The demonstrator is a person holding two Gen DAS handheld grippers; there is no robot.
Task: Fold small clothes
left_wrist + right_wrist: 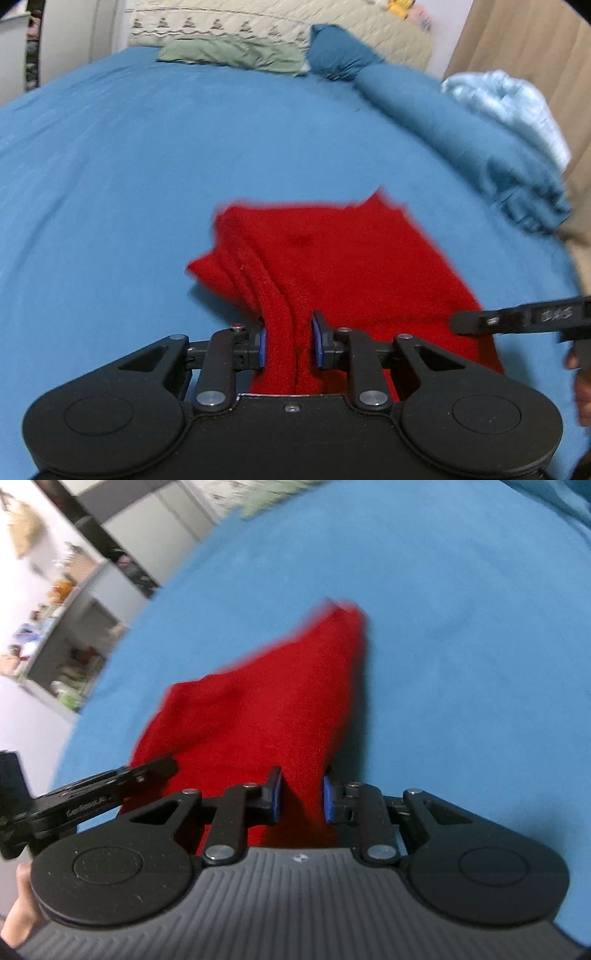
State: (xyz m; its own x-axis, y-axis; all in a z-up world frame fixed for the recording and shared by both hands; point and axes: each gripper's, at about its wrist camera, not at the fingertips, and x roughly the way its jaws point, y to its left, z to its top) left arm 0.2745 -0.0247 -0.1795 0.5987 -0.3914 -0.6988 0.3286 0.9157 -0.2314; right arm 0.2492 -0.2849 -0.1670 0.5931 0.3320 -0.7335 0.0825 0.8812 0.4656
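— Blue cotton, is that the surface?

— Yes. A blue bedsheet [147,155] covers a bed and fills most of both wrist views. Beyond the left gripper's fingers, at the far end, a cream quilted headboard cover [258,26] stands against the wall, with a flat green pillow [229,55] below it. To the right of the fingers, a rolled dark blue duvet [461,129] runs along the bed's edge, a pale blue blanket [509,107] bunched past it, and a tan curtain [535,44] behind. From the right wrist view, grey shelves [74,635] with blurred clutter stand far left of the fingers.

— Where is the clothing?

— A red knitted garment [351,258] lies on the sheet, spread ahead of both grippers and rising into them. Thick layered edges bunch up on its left side.

— And the grippers?

— The left gripper [288,339] has its blue-padded fingers [262,347] clamped on a thick fold of the red fabric, which fills the gap between them. The right gripper [301,797] likewise pinches a raised ridge of the same garment between its pads [275,794]; the cloth slopes away from them to a peak. Each gripper's finger shows in the other's view, just beside the cloth. A bit of hand [22,904] shows at the lower left. Both views are motion-blurred.
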